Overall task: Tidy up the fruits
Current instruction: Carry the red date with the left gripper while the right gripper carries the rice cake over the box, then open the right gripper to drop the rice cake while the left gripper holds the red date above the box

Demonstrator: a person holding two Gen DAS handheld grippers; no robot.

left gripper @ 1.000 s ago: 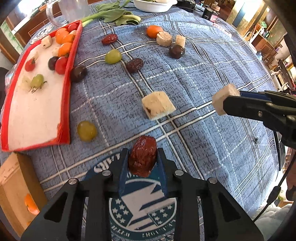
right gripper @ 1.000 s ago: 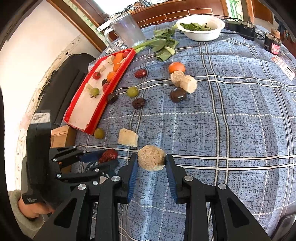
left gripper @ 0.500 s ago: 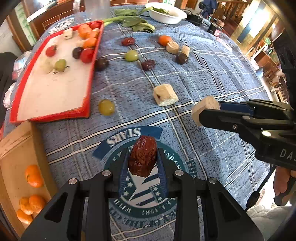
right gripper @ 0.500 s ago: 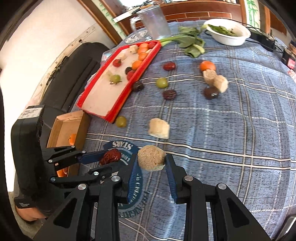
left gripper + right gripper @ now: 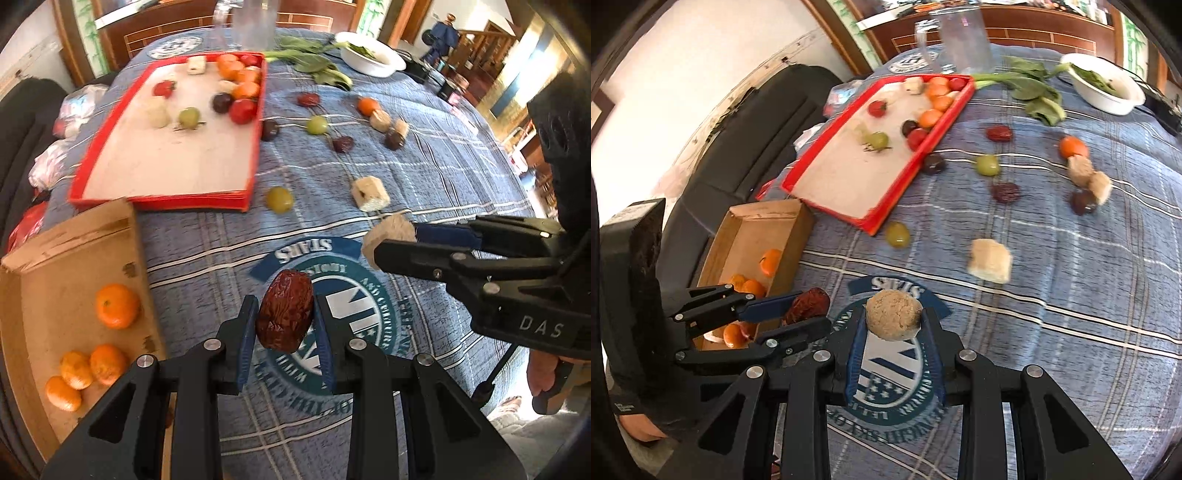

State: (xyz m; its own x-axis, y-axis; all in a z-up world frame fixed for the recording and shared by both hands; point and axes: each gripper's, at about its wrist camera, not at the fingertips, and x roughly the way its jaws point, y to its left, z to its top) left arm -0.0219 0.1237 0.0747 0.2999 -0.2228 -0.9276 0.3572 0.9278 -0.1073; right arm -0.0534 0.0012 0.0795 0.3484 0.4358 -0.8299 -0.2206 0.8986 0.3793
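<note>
both tools nearer cardboard box [image 5: 74, 258], tray [image 5: 255, 147] farther

We held our left gripper [image 5: 284, 325] angled steeply down with its jaws clamped on a red date [image 5: 285, 309], while our right gripper [image 5: 894, 325], close beside it and tilted down too, gripped a tan chunk [image 5: 893, 314].

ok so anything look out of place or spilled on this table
Yes. Fruit lies loose on the blue cloth instead of in the red tray: green grapes, red dates, a small orange and pale cut chunks. Leafy greens also sprawl on the cloth beside the white bowl.
</note>
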